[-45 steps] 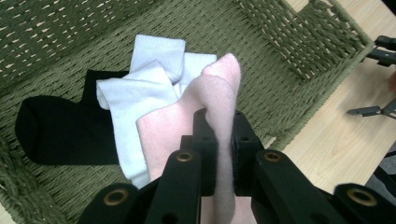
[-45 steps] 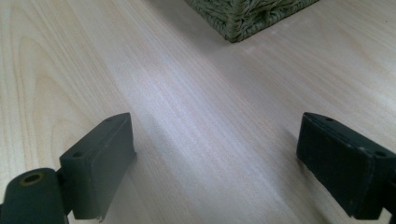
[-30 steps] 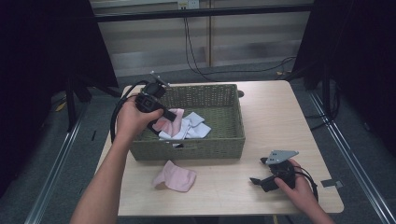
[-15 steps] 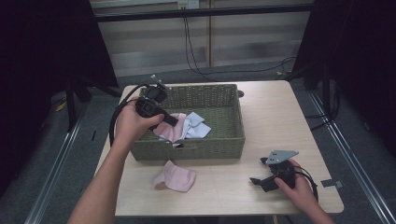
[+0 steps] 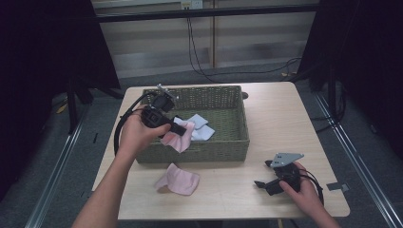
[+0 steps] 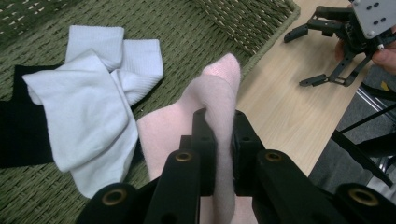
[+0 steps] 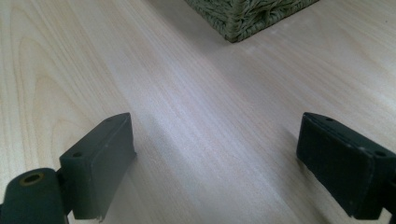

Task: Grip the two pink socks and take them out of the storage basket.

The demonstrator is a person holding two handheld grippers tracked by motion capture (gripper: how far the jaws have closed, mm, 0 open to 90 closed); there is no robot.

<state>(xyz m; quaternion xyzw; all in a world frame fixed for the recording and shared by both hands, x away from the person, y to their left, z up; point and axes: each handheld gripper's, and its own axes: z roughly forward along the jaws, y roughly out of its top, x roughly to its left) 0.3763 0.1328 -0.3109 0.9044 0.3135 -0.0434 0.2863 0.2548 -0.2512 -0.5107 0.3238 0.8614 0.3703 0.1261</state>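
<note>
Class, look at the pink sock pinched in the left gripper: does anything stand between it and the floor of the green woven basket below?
Nothing visible blocks it. The left gripper holds the pink sock over bare weave of the basket. White socks and a black item lie beside that spot, apart from it.

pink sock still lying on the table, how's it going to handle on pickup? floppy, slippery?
Probably floppy: the pink sock on the table lies crumpled with soft folds, and its match droops from the shut left gripper. Likely light, as a thin pinch carries that one. Probably not slippery, since the knit looks fuzzy; it should drag across the table, not roll.
</note>
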